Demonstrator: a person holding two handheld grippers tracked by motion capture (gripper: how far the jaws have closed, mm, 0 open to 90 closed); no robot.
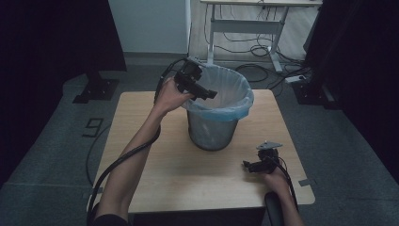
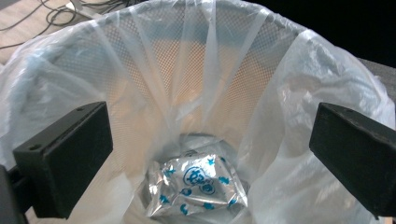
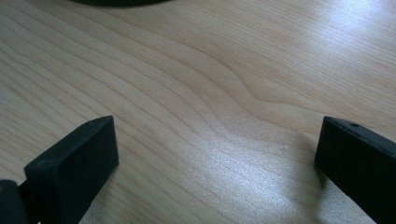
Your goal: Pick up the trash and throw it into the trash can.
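Fingers of left gripper (image 2: 205,154) apart above bin (image 1: 214,101), foil packet (image 2: 196,186) at bottom, right gripper (image 3: 215,163) fingers apart

Light wooden table (image 1: 155,174) with a bag-lined mesh bin (image 1: 212,132) on it

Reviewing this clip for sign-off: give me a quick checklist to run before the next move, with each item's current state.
1. Left gripper over the bin, jaws open, nothing between them: ok.
2. Foil wrapper lying at the bottom of the bin: ok.
3. Plastic liner folded over the rim: ok.
4. Bin upright on the table: ok.
5. Right gripper low over bare table, jaws open and holding nothing: ok.
6. More rubbish to collect: cannot tell.
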